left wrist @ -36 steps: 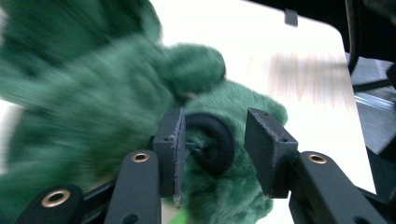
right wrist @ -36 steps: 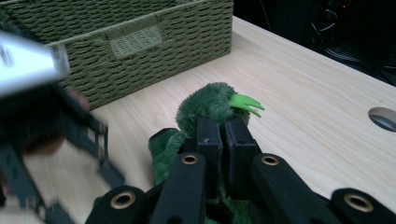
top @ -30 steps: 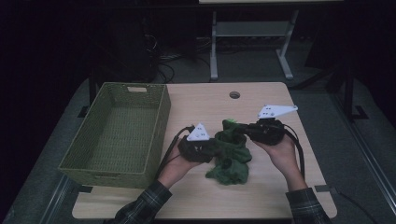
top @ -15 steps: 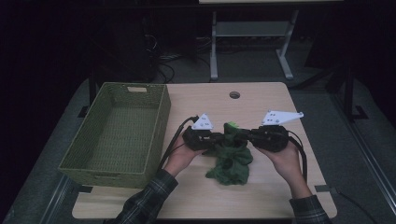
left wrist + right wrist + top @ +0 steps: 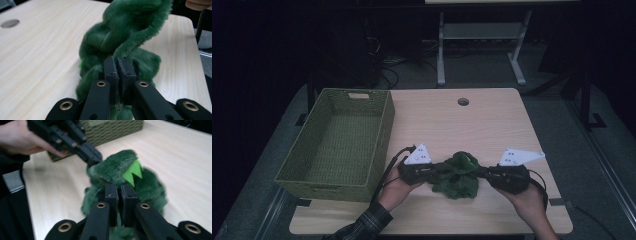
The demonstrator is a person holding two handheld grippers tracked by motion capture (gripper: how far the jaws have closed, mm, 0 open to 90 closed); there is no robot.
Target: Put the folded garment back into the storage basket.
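Note:
A dark green plush toy (image 5: 457,176) hangs stretched between my two grippers, low over the front middle of the wooden table (image 5: 452,120). My left gripper (image 5: 443,170) holds its left side. In the left gripper view these jaws (image 5: 119,61) have just been closing and are pinched on a fold of green fur (image 5: 125,32). My right gripper (image 5: 479,173) holds the right side. In the right gripper view it (image 5: 121,186) is shut on the plush (image 5: 112,167) just below a light green jagged felt piece (image 5: 132,172). There the left gripper (image 5: 93,157) bites the far side.
A green woven basket (image 5: 384,130) stands on the table's left side, also seen behind the plush in the right gripper view (image 5: 112,130). A round cable hole (image 5: 463,101) lies near the table's far edge. Dark floor and a metal frame lie beyond.
The left jaws have closed on the plush. Both grippers have come nearer the table's front edge and moved apart, the right one farther right, pulling the plush out between them.

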